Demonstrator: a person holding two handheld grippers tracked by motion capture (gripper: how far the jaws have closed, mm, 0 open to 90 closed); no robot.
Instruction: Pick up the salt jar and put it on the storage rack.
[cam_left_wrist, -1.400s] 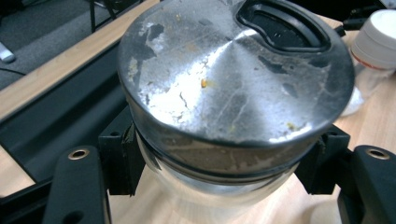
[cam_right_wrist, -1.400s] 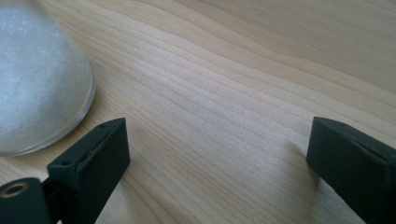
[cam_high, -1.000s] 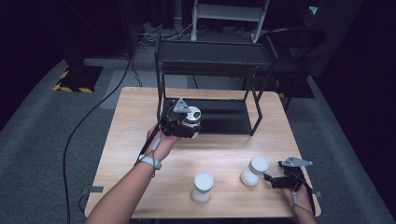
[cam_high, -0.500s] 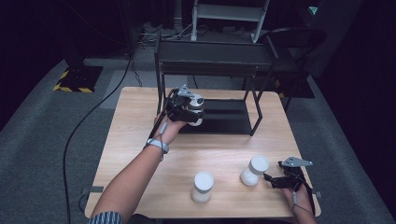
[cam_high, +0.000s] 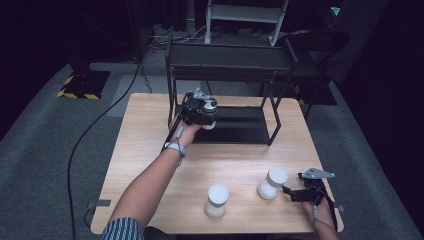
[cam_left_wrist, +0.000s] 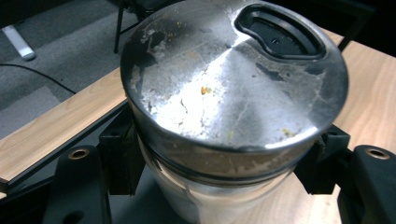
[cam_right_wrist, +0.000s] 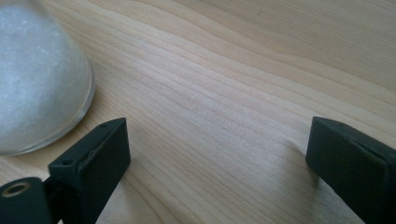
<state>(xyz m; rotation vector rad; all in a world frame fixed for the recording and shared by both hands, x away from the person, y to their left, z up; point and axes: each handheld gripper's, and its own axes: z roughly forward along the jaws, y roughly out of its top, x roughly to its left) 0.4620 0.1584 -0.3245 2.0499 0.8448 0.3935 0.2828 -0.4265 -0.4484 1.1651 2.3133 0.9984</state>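
Note:
A glass shaker jar (cam_left_wrist: 233, 79) with a scuffed metal lid and white contents sits between the jaws of my left gripper (cam_left_wrist: 222, 158), which is shut on its body below the lid. In the high view this gripper (cam_high: 206, 116) holds the jar (cam_high: 211, 107) at the front left of the black rack's lower shelf (cam_high: 240, 127). My right gripper (cam_high: 289, 192) rests low on the table at the near right, open, with bare wood between its pads (cam_right_wrist: 93, 154). A second jar of white powder (cam_high: 271, 183) stands just left of it, outside the jaws (cam_right_wrist: 32, 79).
A third white jar (cam_high: 217, 200) stands near the table's front edge. The two-tier black rack (cam_high: 225, 67) occupies the back of the wooden table (cam_high: 145, 135). A cable runs across the floor at left, and a chair stands behind the rack.
The left hand has carried the jar away from the person and a little to the right, up to the rack's lower shelf. The right gripper has stayed put.

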